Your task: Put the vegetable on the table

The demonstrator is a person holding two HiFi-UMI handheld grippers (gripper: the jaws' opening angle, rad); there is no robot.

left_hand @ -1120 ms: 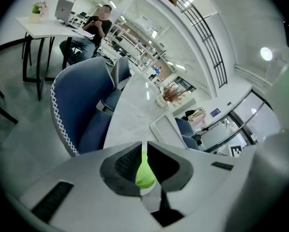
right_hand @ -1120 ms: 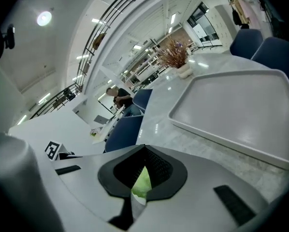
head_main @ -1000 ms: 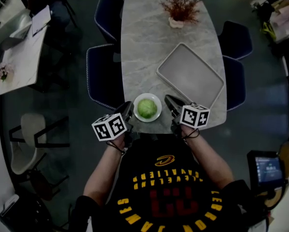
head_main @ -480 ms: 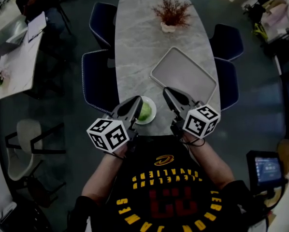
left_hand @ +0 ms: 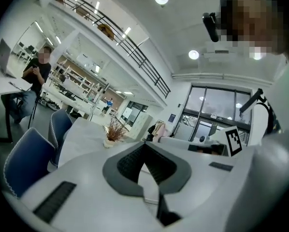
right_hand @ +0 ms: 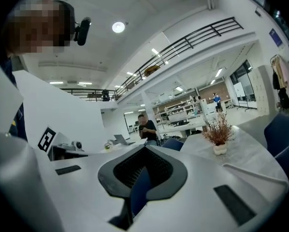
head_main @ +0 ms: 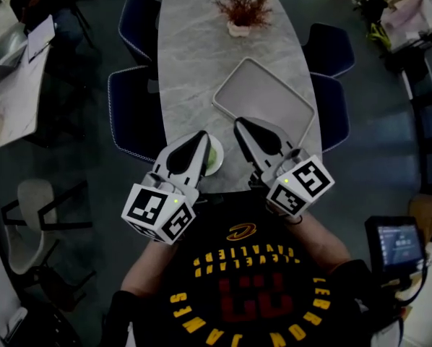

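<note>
A round green vegetable (head_main: 213, 152) lies in a small white bowl (head_main: 218, 164) at the near end of the marble table (head_main: 194, 63). My left gripper (head_main: 201, 134) is held up above the bowl and hides most of it. Its jaws are shut with nothing between them, as the left gripper view (left_hand: 144, 145) confirms. To the right my right gripper (head_main: 238, 122) is also raised, over the near corner of the grey tray (head_main: 266, 100). It is shut and empty too (right_hand: 145, 147). Neither gripper view shows the vegetable.
A potted dry red plant (head_main: 238, 9) stands at the far end of the table. Blue chairs flank the table on the left (head_main: 133, 114) and the right (head_main: 331, 49). Further left stands a white desk (head_main: 14, 85) with a person seated behind it.
Both grippers have risen towards the head camera and tipped forward over the table's near end. The left one now covers most of the bowl. Both stay shut.
</note>
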